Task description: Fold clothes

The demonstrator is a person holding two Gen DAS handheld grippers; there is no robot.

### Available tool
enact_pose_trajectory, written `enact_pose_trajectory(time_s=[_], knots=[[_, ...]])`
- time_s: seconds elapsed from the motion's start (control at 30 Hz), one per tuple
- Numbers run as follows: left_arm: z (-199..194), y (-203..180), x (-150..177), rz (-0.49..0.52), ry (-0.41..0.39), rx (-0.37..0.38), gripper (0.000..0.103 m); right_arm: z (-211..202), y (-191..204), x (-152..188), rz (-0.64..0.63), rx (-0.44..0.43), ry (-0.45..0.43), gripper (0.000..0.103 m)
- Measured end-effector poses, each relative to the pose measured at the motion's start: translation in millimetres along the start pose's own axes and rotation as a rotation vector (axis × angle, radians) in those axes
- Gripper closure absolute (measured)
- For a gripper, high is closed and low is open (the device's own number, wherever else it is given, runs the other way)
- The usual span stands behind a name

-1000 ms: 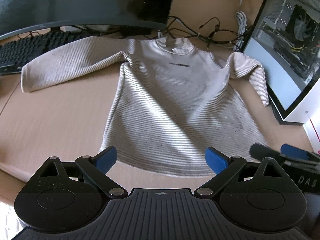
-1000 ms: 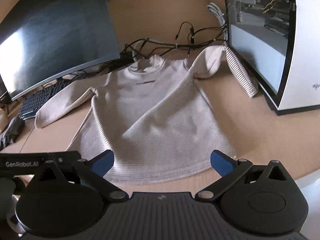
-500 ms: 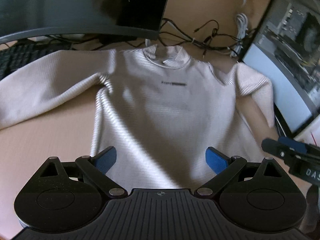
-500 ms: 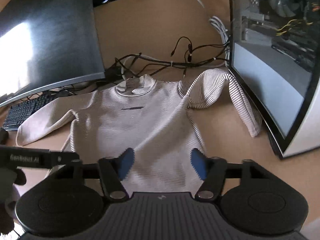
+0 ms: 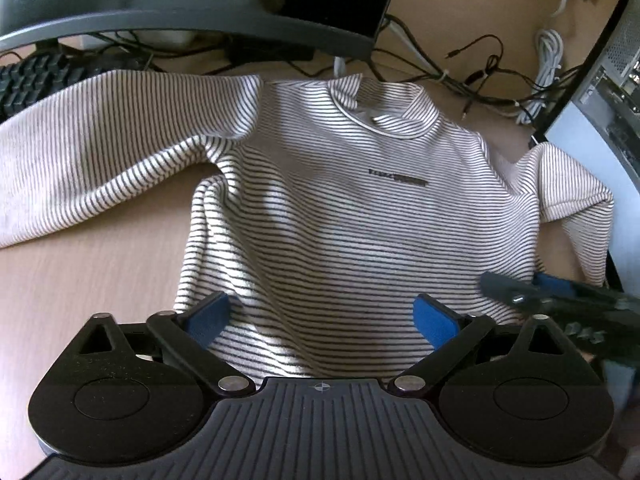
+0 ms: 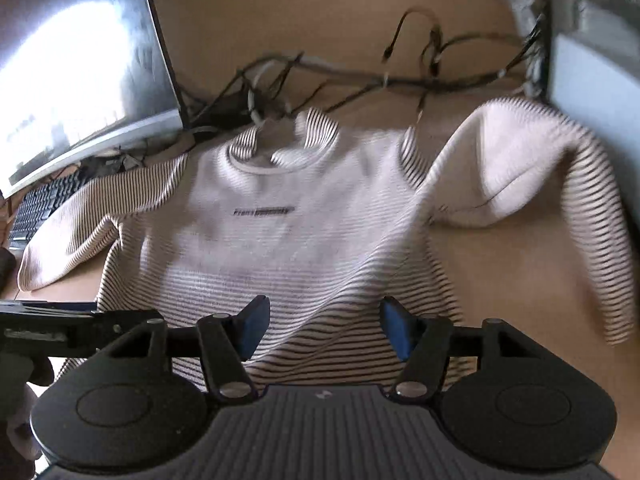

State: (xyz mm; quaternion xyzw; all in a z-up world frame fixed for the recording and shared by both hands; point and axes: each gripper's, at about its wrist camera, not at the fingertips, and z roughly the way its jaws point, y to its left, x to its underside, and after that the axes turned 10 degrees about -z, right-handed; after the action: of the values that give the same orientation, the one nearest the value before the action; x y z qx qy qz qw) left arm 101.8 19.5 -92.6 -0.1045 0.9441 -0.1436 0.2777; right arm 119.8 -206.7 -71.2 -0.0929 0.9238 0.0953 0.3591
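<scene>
Hovering low over the hem end of the striped sweater (image 5: 340, 208), the left gripper (image 5: 320, 320) had its blue pads spread wide with nothing pinched between them. The right gripper (image 6: 320, 328) sat at a middling gap, its jaws opening a touch, cloth beneath them but not pressed by either pad (that view was smeared, so fine contact was hard to judge). The sweater lay face up and flat on the wooden desk (image 5: 80, 280), collar away from the grippers. By my reading no fold was yet made; this was the approach step, and the next move called for each claw to settle on a bottom corner or side edge and close on the fabric.

Farther off, the left view showed one sleeve (image 5: 100, 152) stretched out toward the keyboard (image 5: 28, 84) under the curved monitor (image 5: 180, 12). Only the right view showed the other sleeve (image 6: 560, 208) whole, bent back on itself beside the computer case (image 6: 592, 60), with cables (image 6: 400, 76) behind the collar.
</scene>
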Motion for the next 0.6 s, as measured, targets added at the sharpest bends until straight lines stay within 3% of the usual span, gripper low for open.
enact_pose_trajectory(time_s=[0.07,0.13,0.3,0.6], knots=[[-0.3,-1.5,1.3,0.016,-0.001,0.000,0.000,2.6,5.4,2.4,-0.017,-0.012,-0.015,0.025],[-0.9,-3.9,5.0,0.044,-0.004,-0.011,0.000,2.9,11.0,5.1,-0.031,-0.012,-0.021,0.023],[-6.6,-7.0,13.4,0.078,-0.002,-0.060,0.000,-2.3,18.9,12.6,-0.073,-0.032,-0.019,0.023],[-38.3,13.9,35.9,0.065,0.020,-0.018,0.000,-30.2,40.7,44.7,-0.090,-0.064,0.021,0.023]])
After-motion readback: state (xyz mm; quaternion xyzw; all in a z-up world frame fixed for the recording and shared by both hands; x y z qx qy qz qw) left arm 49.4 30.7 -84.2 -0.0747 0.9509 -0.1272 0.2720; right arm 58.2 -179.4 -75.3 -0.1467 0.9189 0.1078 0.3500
